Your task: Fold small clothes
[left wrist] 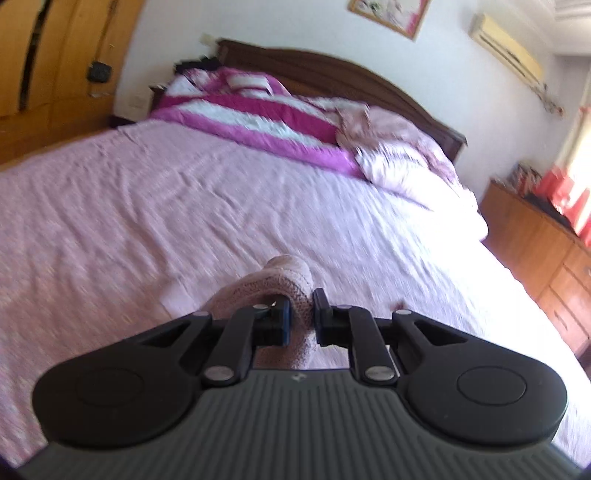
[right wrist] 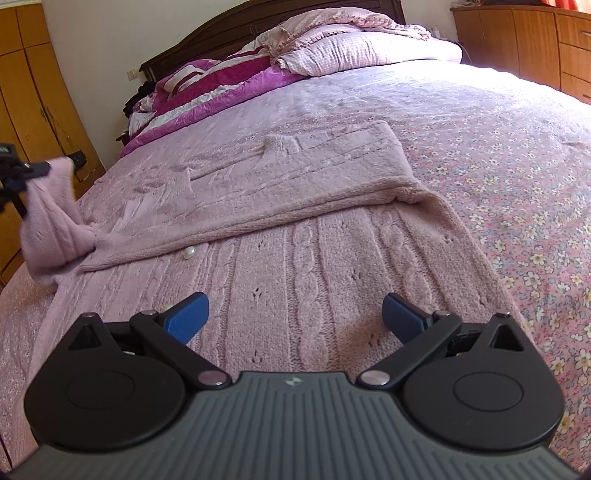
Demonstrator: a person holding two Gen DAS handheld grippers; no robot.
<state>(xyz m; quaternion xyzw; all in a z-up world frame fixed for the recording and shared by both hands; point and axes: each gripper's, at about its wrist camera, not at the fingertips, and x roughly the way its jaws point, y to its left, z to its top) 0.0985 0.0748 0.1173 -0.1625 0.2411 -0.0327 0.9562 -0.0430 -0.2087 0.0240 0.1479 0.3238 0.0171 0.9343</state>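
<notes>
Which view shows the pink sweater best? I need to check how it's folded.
The right wrist view: the pink sweater lies spread on the bed, one side folded over, its sleeve lifted by the left tool. The left wrist view shows only the pinched sleeve in that tool.

Knit cardigan [right wrist: 295,229] lies on bedsheet [right wrist: 517,166], its far part folded over the near part. Left sleeve [right wrist: 51,221] raised off bed. Quilt [right wrist: 207,85] and pillow [right wrist: 351,48] behind, against headboard [right wrist: 207,33].
</notes>
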